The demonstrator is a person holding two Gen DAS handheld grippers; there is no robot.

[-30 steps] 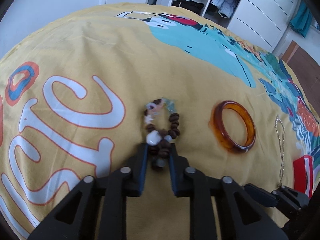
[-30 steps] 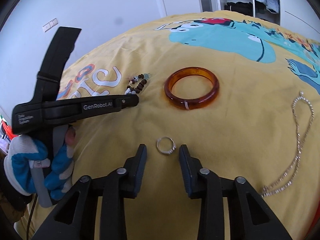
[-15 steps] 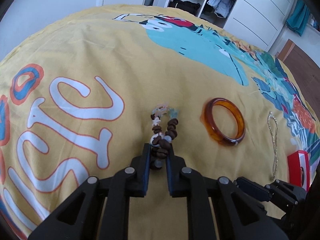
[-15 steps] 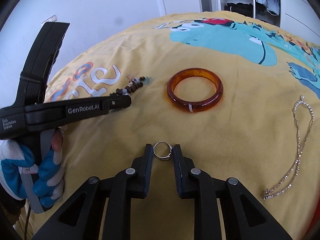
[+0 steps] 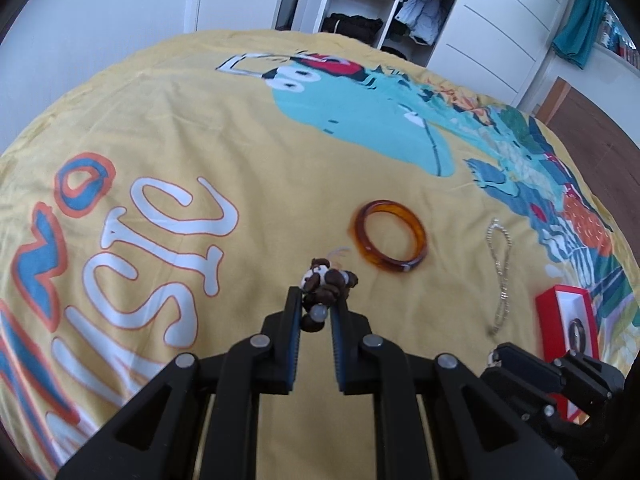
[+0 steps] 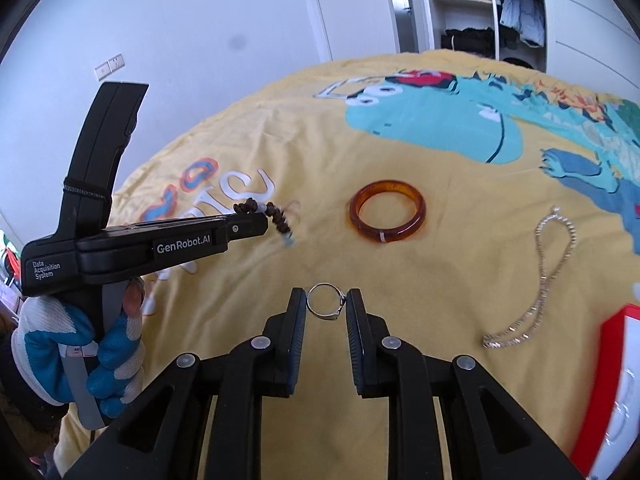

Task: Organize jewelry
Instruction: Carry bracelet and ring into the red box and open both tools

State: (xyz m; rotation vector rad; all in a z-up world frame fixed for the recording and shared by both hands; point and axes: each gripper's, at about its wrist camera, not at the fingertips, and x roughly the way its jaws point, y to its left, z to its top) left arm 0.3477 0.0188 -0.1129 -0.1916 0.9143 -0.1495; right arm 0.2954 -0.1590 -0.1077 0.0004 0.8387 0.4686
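Observation:
My left gripper (image 5: pixel 315 300) is shut on a brown beaded bracelet (image 5: pixel 326 278) and holds it lifted above the yellow bedspread; the beads hang from its tip in the right wrist view (image 6: pixel 276 218). My right gripper (image 6: pixel 325 301) is shut on a small silver ring (image 6: pixel 325 305) and holds it off the bed. An amber bangle (image 5: pixel 390 240) lies flat on the bedspread ahead, also in the right wrist view (image 6: pixel 387 216). A silver chain (image 6: pixel 540 280) lies to its right. A red jewelry box (image 5: pixel 568 324) with a white lining sits at the right edge.
The yellow bedspread (image 5: pixel 200 120) with cartoon print covers the whole work surface. A white wardrobe (image 5: pixel 500 20) and open shelves (image 5: pixel 360 0) stand beyond the bed. The gloved hand (image 6: pixel 80 352) holding the left gripper shows at left.
Both grippers closed, the left on the beaded bracelet and the right on the ring, and both lifted their pieces off the bedspread. The red box came into view.

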